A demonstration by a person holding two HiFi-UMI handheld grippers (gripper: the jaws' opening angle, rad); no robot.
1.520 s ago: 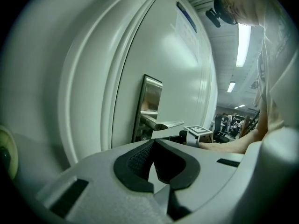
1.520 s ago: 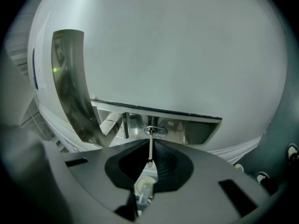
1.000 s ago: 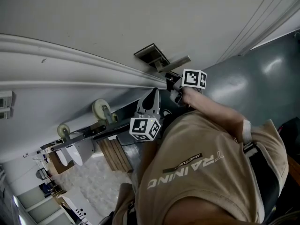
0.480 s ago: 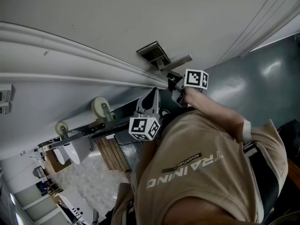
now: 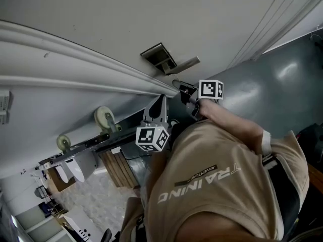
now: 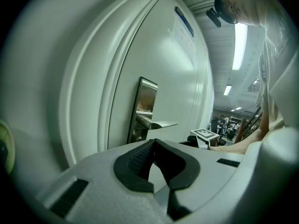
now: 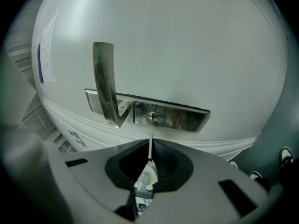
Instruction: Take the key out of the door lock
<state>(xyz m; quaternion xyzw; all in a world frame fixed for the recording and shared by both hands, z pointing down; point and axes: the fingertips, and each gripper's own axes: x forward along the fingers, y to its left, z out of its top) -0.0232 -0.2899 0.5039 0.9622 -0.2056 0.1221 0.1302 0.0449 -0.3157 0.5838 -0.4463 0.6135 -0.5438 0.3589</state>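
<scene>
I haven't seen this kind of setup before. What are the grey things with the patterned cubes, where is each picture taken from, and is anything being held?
There is no robot. A person holds a grey two-jaw gripper in each hand, and each gripper carries a marker cube. The head view comes from a camera on the person's head, looking down past a tan shirt at a white door. The gripper views look along each gripper's jaws. The right gripper is shut on a thin metal key, which is aimed at the keyhole in the shiny steel lock plate beside the silver lever handle. Whether the key's tip is inside is unclear. The left gripper is shut and empty.
</scene>
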